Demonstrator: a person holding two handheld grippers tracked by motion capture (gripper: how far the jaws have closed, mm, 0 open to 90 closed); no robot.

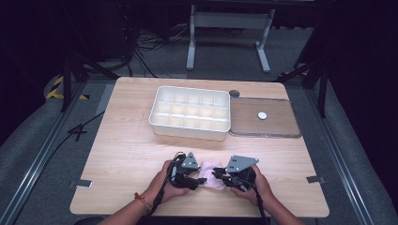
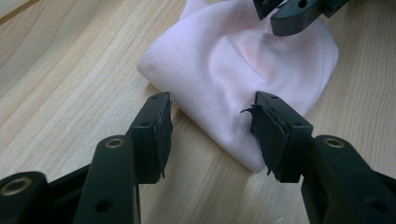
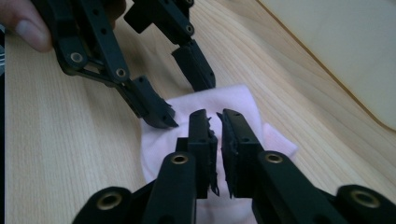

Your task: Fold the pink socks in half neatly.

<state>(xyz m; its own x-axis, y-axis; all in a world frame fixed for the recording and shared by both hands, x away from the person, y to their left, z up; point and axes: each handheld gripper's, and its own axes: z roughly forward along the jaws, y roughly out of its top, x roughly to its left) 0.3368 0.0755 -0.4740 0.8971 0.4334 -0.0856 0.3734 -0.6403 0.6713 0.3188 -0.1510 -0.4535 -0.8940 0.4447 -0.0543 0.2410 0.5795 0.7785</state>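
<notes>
While the right gripper (image 3: 218, 122) pinches the pink cloth (image 2: 243, 65) at the table's (image 1: 122, 154) near edge and the left gripper (image 2: 211, 126) straddles its corner, jaws apart — a tug could slip the thin fold free.

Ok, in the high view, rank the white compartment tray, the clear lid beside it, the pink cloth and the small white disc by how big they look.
1. white compartment tray
2. clear lid, slightly smaller
3. pink cloth, partly hidden
4. small white disc
</notes>
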